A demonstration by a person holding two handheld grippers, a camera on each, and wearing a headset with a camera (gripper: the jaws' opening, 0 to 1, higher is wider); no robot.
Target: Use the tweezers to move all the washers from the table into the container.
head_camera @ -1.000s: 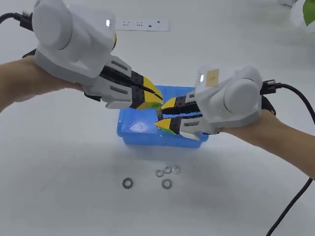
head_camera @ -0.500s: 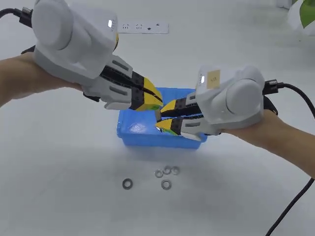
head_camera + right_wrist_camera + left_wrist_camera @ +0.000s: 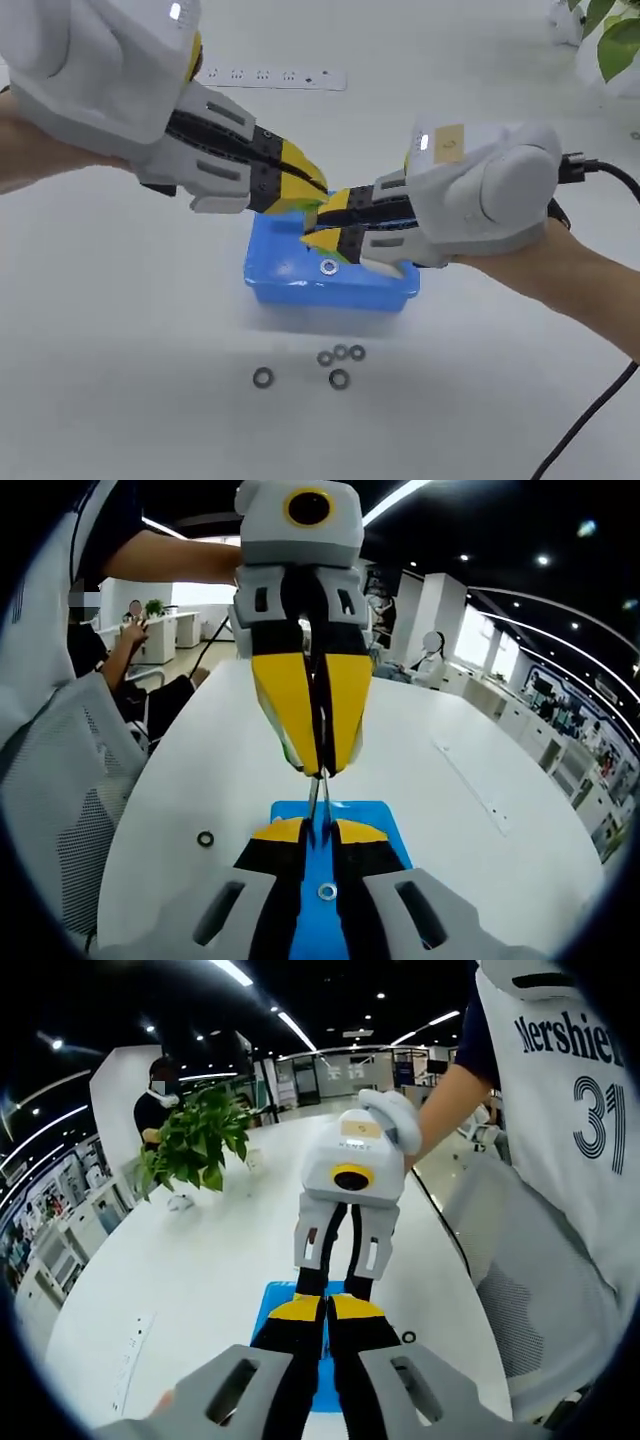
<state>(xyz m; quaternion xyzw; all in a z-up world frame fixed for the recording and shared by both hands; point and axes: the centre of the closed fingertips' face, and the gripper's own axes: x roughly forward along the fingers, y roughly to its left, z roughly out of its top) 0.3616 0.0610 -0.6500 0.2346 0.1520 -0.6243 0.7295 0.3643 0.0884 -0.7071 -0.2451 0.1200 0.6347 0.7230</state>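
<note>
Lying in container [image 3: 300, 287], washer [image 3: 329, 266] beneath tweezers [image 3: 317, 802]

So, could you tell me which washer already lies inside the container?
The lone washer on the blue container's floor; the five other washers lie on the table before it.

Shiny metal washers [image 3: 339, 379], glossy, seemingly plastic container [image 3: 300, 288].

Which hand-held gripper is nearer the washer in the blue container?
Right. The right hand-held gripper hangs just above the washer; the left hand-held gripper is farther off, by the container's far edge.
</note>
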